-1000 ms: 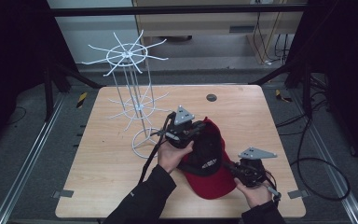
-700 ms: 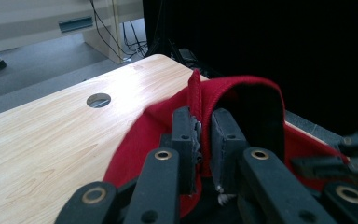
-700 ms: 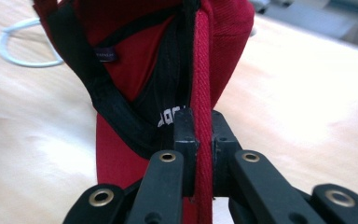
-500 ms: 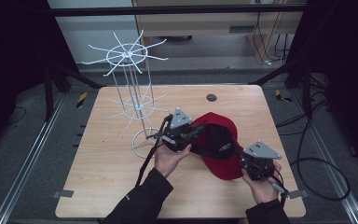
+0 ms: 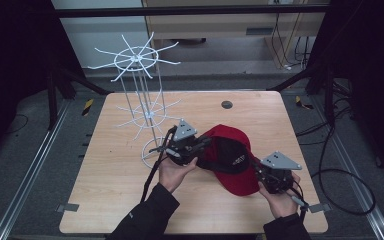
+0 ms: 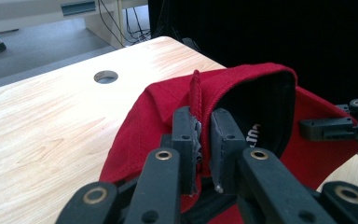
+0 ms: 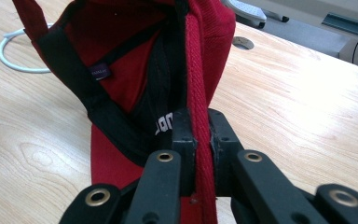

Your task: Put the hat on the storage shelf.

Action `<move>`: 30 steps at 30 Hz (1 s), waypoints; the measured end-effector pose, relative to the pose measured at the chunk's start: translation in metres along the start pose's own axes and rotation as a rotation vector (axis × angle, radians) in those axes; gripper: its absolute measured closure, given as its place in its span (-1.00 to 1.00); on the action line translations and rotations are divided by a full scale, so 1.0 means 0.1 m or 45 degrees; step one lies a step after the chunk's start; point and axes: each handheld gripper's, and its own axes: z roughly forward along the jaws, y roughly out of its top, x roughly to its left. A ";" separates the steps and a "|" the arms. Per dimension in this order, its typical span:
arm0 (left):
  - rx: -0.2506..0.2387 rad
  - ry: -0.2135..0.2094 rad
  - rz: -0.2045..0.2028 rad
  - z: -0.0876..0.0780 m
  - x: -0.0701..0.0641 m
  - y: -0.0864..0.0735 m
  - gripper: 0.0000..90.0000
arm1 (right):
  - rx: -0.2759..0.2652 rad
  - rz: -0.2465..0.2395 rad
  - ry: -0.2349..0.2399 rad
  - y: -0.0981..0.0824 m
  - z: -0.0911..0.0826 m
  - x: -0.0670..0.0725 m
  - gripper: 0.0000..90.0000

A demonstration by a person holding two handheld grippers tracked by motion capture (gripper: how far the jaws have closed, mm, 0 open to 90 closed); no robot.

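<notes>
A red cap (image 5: pixel 232 160) with a black lining is held up between both grippers over the right half of the wooden table (image 5: pixel 105 185). My left gripper (image 5: pixel 205 144) is shut on the cap's back rim, with red fabric (image 6: pixel 200 100) pinched between its jaws. At the front right, my right gripper (image 5: pixel 256 167) is shut on the cap's red edge (image 7: pixel 196 107) near the brim; the black sweatband (image 7: pixel 98 116) and a white-lettered label show inside. The right gripper's black jaws (image 6: pixel 335 126) appear beyond the cap in the left gripper view.
A white wire hat stand (image 5: pixel 137 95) with two tiers of spokes rises at the table's back left; its ring base (image 7: pixel 14 58) lies just behind the cap. A round cable hole (image 5: pixel 226 104) sits near the far edge. Cables trail off the table's right side.
The cap has been turned over and lifted: its brim swung from the front toward the right, and the hollow inside now faces up. My right gripper moved right with it.
</notes>
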 end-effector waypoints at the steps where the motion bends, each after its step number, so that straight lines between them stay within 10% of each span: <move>1: -0.002 0.002 0.004 0.00 0.00 0.01 0.82 | -0.001 0.002 0.005 0.00 0.00 -0.01 0.85; 18: -0.039 0.047 0.032 0.05 0.02 0.16 0.82 | 0.117 0.079 0.178 -0.24 0.10 -0.10 0.57; 23: -0.036 0.045 0.041 0.06 0.00 0.17 0.82 | 0.108 0.140 0.280 -0.25 0.09 -0.16 0.87; 30: -0.030 0.022 0.059 0.03 -0.06 0.17 0.82 | 0.009 -0.021 -0.023 -0.10 -0.03 -0.15 0.89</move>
